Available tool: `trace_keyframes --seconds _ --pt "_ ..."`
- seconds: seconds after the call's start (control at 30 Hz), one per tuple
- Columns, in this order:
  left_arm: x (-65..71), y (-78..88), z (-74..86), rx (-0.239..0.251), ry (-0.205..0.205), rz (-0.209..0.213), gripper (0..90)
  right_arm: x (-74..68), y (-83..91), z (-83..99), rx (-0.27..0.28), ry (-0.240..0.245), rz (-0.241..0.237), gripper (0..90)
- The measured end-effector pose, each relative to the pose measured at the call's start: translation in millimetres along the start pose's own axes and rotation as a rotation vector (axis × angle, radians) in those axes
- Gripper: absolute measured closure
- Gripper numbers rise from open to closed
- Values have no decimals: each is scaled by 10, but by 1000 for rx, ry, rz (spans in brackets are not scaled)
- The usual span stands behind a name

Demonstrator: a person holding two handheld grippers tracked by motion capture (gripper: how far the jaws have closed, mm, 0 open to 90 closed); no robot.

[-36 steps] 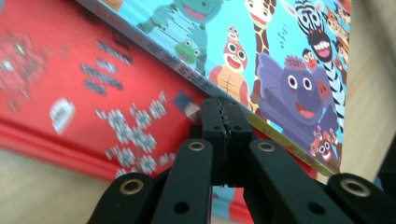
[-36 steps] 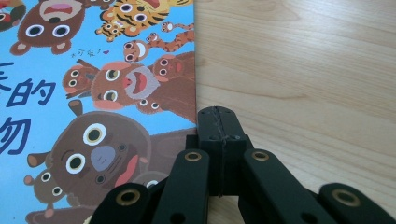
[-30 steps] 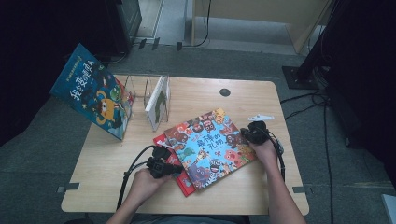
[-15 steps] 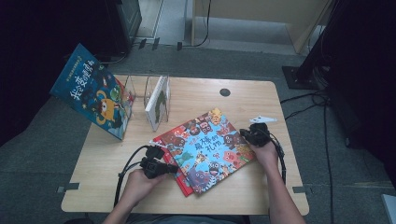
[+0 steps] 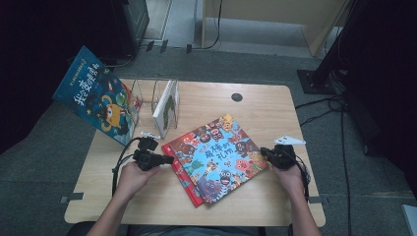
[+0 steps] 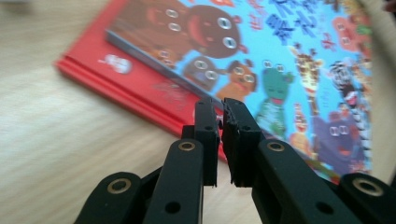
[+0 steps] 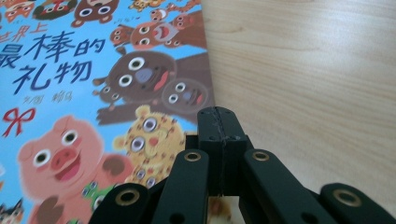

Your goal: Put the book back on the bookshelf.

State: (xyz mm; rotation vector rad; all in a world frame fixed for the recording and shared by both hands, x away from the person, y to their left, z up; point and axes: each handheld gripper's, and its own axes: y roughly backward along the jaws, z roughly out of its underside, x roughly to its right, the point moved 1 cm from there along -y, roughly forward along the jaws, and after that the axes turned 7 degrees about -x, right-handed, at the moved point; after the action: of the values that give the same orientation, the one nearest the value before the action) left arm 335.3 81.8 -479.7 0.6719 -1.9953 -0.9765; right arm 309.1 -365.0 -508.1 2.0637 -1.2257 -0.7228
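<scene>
A blue picture book (image 5: 219,157) with cartoon animals lies askew on a red book (image 5: 189,184) at the middle of the wooden table (image 5: 275,113). My left gripper (image 5: 169,161) sits just left of the books and points at them. In the left gripper view its jaws (image 6: 220,105) show a narrow gap, having just been opening, with nothing between them and the red book (image 6: 135,79) beyond. My right gripper (image 5: 263,151) is at the blue book's right corner. Its jaws (image 7: 218,114) are shut with nothing between them, beside the blue cover (image 7: 70,93).
A large blue book (image 5: 98,101) leans at the table's back left beside a clear book rack (image 5: 147,96), which holds a white book (image 5: 164,105) upright. A small white tag (image 5: 147,133) lies near my left gripper. A black round cap (image 5: 236,97) sits at the back.
My left gripper has drawn back to the left off the books' edge. My right gripper has shifted toward the person along the blue book's right corner. The books lie about as before.
</scene>
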Motion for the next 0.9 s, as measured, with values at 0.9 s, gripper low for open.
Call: trace_keyframes --seconds 0.9 --pt "-197 50 -102 20 24 -4 781 -49 209 358 -45 0 3 900"
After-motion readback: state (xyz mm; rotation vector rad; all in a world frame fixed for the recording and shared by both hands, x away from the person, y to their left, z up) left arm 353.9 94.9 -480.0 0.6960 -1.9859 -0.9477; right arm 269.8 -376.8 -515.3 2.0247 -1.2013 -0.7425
